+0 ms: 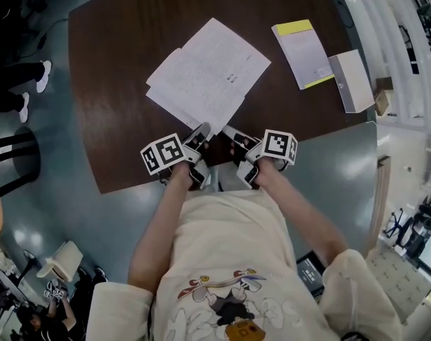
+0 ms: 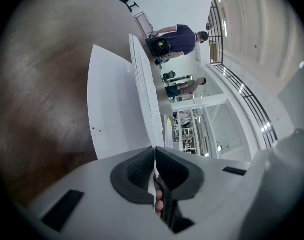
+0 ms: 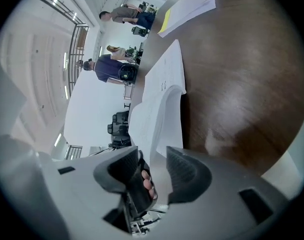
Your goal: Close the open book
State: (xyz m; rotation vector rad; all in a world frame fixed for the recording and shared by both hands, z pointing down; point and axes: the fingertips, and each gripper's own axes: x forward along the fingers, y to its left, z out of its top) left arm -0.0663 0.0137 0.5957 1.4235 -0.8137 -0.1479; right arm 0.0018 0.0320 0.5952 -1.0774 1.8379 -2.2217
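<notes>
- The book lay open on the dark surface just ahead of you, so nothing was closed yet.
- Your left gripper had its jaws pinched on the book's near edge.
- Your right gripper stood part-open, with a curling page loose between its jaws.
- The whole fold-over was left to do.

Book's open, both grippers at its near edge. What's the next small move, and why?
Probably lift the left gripper and swing its pinched pages over the other half. Its jaws are shut on the near edge of the open book; the right gripper stands open around a curled page without pressing it, so only the left has a grip.
</notes>
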